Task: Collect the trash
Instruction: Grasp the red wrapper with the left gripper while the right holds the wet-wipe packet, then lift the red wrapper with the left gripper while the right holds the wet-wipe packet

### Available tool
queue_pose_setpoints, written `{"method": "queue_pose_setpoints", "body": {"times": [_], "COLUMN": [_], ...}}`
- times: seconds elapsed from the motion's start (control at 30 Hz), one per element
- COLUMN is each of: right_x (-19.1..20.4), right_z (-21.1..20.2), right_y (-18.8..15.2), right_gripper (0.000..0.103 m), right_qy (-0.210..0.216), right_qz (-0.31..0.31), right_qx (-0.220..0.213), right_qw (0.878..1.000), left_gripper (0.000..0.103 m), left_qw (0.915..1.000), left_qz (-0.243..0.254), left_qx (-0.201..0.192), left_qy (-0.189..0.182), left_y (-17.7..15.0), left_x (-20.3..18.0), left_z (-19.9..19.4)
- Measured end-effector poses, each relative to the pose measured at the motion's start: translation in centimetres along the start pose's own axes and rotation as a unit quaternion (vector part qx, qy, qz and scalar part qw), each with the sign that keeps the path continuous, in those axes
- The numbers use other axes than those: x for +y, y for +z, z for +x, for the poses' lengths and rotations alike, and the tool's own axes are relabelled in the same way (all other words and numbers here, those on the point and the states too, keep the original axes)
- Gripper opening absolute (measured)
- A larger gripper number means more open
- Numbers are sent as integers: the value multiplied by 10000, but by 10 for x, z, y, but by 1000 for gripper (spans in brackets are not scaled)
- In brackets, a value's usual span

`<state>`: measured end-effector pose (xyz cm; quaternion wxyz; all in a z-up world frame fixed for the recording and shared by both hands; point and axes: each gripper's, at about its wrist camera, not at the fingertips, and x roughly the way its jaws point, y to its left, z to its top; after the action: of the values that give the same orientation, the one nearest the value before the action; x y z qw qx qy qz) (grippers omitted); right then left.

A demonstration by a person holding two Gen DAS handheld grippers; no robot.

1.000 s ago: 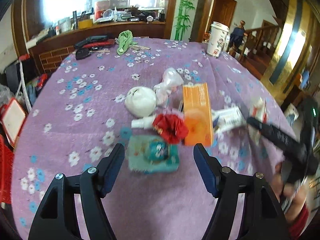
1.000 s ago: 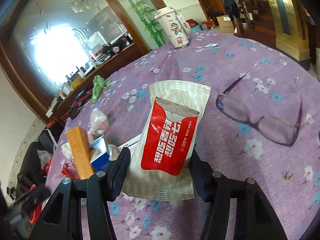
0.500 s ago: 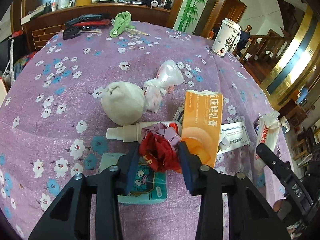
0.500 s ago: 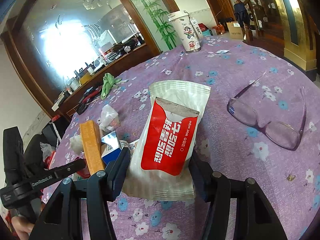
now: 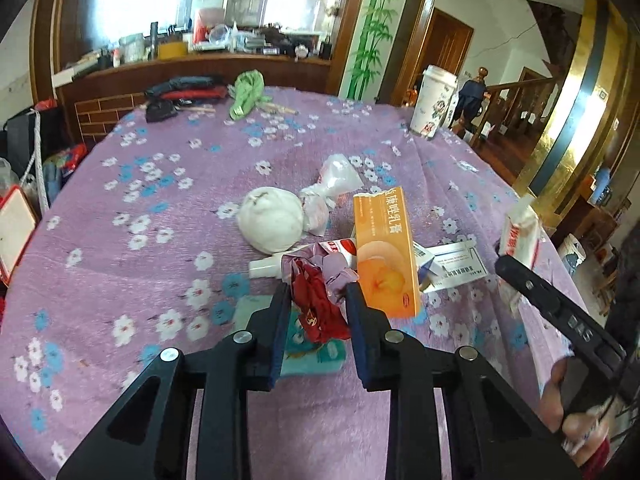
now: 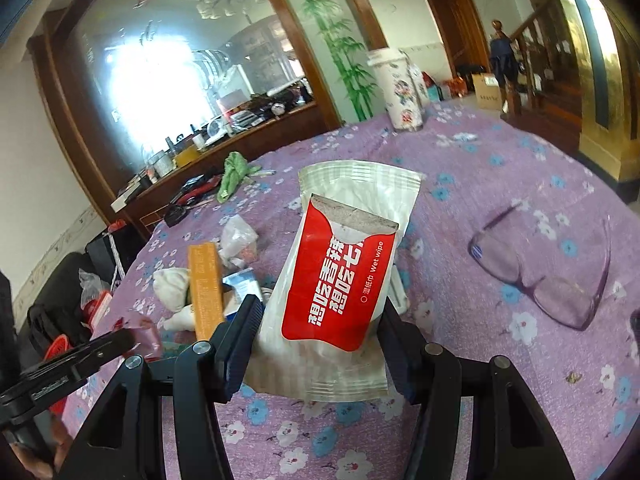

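My left gripper (image 5: 316,300) is shut on a crumpled red and pink wrapper (image 5: 316,292) and holds it just above a teal tissue pack (image 5: 316,354). Past it lie a white paper ball (image 5: 270,218), a knotted plastic bag (image 5: 330,188), a white tube (image 5: 276,266), an orange box (image 5: 386,248) and a blue and white carton (image 5: 452,264). My right gripper (image 6: 318,316) is shut on a red and white wet wipe packet (image 6: 344,276), held above the purple flowered tablecloth (image 6: 480,168). The packet also shows at the right of the left wrist view (image 5: 518,236).
Purple glasses (image 6: 548,276) lie at the right. A paper cup (image 5: 434,106) stands at the far table edge. A green cloth (image 5: 248,92) and dark items (image 5: 182,90) lie at the far left. A wooden counter stands behind the table.
My left gripper moved onto the pile and shut on the red wrapper, then lifted it slightly. My right gripper kept hold of the wet wipe packet and shifted a little.
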<state>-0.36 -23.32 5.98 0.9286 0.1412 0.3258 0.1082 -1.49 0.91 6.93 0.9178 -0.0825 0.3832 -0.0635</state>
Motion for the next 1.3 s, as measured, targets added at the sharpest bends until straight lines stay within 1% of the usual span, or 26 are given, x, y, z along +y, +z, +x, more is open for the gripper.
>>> {"method": "queue_pose_setpoints", "body": {"times": [0.07,0.17,0.23,0.33,0.47,0.57,0.7,0.83,1.0,1.17,1.3], "right_x": [11,37,57,77,93,97,106,114,118,124,128], "right_z": [-7,-23,-35,-44,-46,-45,-45,-44,-45,-45,-44], "right_y": [-3,-12,-25,-47,-71,-78,-81,-85,-87,-88,-89], "right_gripper": [62,62,62,62,62,62,62,62,62,62,62], "right_qy": [53,271,409,504,323,177,111,14,-81,-101,-63], "right_qz": [-149,-424,-649,-807,-972,-1000,-970,-1056,-1093,-1168,-1217], "right_qx": [39,127,181,325,383,438,525,555,618,597,629], "right_qw": [9999,9987,9969,9949,9940,9939,9938,9929,9921,9913,9905], "left_gripper": [27,27,27,27,27,27,27,27,27,27,27], "left_qw": [9999,9992,9986,9971,9954,9952,9957,9944,9955,9957,9962], "left_qz": [61,177,232,333,431,434,423,473,366,279,221], "left_qx": [-107,-304,-399,-575,-685,-696,-694,-782,-680,-649,-633], "left_qy": [55,191,241,379,513,539,439,524,550,595,551], "left_y": [-6,-16,-23,-38,-58,-69,-75,-80,-87,-90,-90], "left_x": [4,11,16,25,35,42,46,49,57,66,70], "left_z": [-12,-30,-39,-52,-58,-61,-65,-66,-62,-60,-59]}}
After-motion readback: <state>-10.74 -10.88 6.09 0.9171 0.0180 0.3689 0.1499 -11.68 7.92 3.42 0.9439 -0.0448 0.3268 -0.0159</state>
